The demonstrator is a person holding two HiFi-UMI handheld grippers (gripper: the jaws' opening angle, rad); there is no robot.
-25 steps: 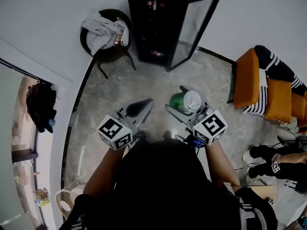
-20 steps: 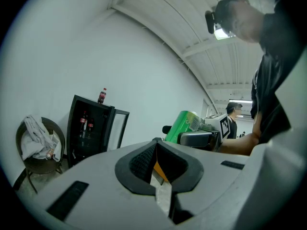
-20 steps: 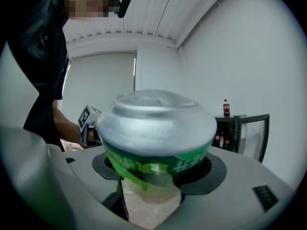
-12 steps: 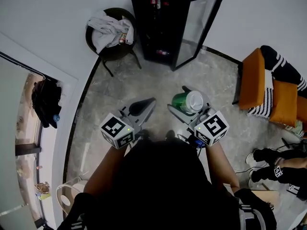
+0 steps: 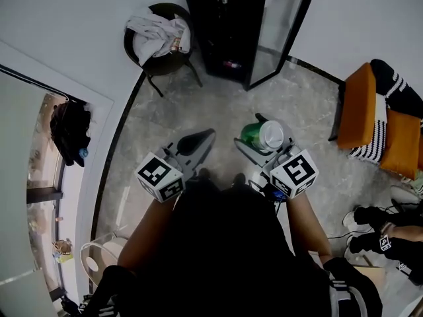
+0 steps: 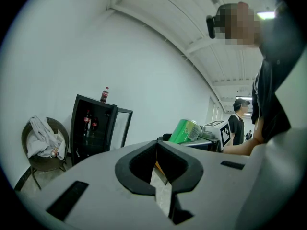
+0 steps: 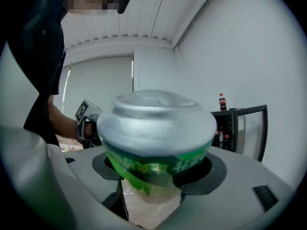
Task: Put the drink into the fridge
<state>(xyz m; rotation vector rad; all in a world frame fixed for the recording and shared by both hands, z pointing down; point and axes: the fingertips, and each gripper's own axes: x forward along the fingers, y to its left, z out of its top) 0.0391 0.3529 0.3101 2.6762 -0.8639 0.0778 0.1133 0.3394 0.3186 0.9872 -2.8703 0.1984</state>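
Ahead, the open black glass-door fridge [image 5: 221,28] stands well apart from the right gripper [image 5: 250,131] pinching the upright green aluminium drink can [image 5: 267,136]; the left gripper [image 5: 199,139] is pressed together, empty.

Left gripper [image 5: 206,135] jaws together, empty; right gripper [image 5: 251,131] clamped on can [image 5: 268,137].

- Drink can [image 5: 264,136]: green body, silver top, undented; clamped between the jaws of the right gripper [image 5: 258,139], held off the floor, well apart from the fridge and facing its open front.
- Fridge [image 5: 221,28]: tall, black, standing against the white wall; its glass door [image 5: 281,25] is swung wide open, with bottles [image 6: 89,123] on the shelves.
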